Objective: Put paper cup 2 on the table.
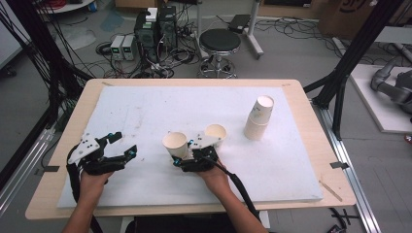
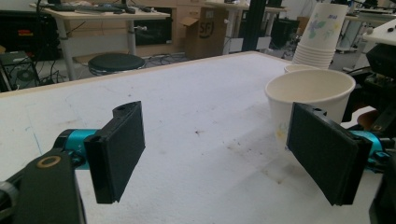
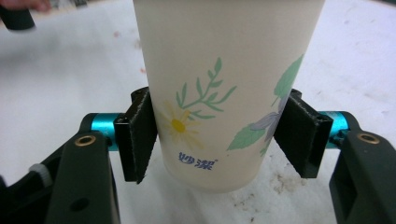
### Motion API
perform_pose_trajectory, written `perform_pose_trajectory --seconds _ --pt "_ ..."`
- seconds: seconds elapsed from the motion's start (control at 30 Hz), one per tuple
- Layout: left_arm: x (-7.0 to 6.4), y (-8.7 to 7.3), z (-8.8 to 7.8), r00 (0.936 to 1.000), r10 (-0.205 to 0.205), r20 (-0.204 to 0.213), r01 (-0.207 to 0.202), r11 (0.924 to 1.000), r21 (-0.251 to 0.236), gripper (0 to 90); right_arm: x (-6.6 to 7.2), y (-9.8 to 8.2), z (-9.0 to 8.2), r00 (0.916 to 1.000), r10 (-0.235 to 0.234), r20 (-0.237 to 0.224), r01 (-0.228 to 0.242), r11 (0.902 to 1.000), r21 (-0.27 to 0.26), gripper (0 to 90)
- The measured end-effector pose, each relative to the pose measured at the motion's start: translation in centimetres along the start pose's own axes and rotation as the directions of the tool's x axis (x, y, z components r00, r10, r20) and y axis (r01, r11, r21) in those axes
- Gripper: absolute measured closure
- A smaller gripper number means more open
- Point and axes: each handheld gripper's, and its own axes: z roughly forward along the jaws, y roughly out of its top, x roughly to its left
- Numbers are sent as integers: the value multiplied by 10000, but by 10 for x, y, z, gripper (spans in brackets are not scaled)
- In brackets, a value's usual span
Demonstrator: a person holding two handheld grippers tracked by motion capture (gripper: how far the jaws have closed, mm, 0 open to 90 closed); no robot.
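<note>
A paper cup (image 3: 224,56) printed with flowers and leaves stands upright between my right gripper's (image 3: 219,140) pads, which press on its lower sides. From above, this cup (image 1: 175,142) is at the middle front of the white board, base close to the surface, with the right gripper (image 1: 182,154) behind it. A second empty cup (image 1: 215,132) stands just to its right. My left gripper (image 1: 125,144) rests at the front left, jaws wide apart and empty. Along the left gripper (image 2: 219,154), the held cup (image 2: 308,93) shows ahead to the right.
A stack of paper cups (image 1: 259,116) stands at the right of the white board (image 1: 145,107), also seen as the stack (image 2: 322,35) in the left gripper view. A black stool (image 1: 219,41) and electronics boxes sit on the floor beyond the table.
</note>
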Motion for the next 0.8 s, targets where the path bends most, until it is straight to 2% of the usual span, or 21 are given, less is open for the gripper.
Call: perform_pose_trajectory --seconds 0.17,0.37,0.43,0.5,0.53,0.67,0.73,0.8 --pt "-1 -1 1 10000 15 -8 -15 10000 56 193 2 1 10 9991 -197 -367 229 9958 883 350" --pt "-2 -1 1 10000 -37 3 37 10000 72 193 2 0 4 9985 -280 -464 341 9903 1346 350" --pt "-2 -1 2 10000 -24 28 24 9999 117 194 1 -2 2 9973 -542 -495 613 9860 1553 347" --pt "-2 -2 2 10000 -44 47 43 9999 111 194 1 -2 1 9968 -618 -504 695 9831 1692 345" --pt "-2 -2 3 10000 -40 48 39 9999 148 194 -1 -4 -2 9941 -898 -612 993 9793 1766 343" --pt "-3 -2 4 9999 -74 109 73 9999 157 193 -2 -5 -5 9942 -804 -717 924 9787 1834 311" --pt "-3 -3 5 9998 -120 141 118 9998 165 193 -3 -6 -9 9949 -413 -916 574 9820 1802 259" --pt "-3 -3 5 9997 -149 185 145 9997 195 193 -4 -9 -16 9957 -371 -848 508 9848 1660 245"
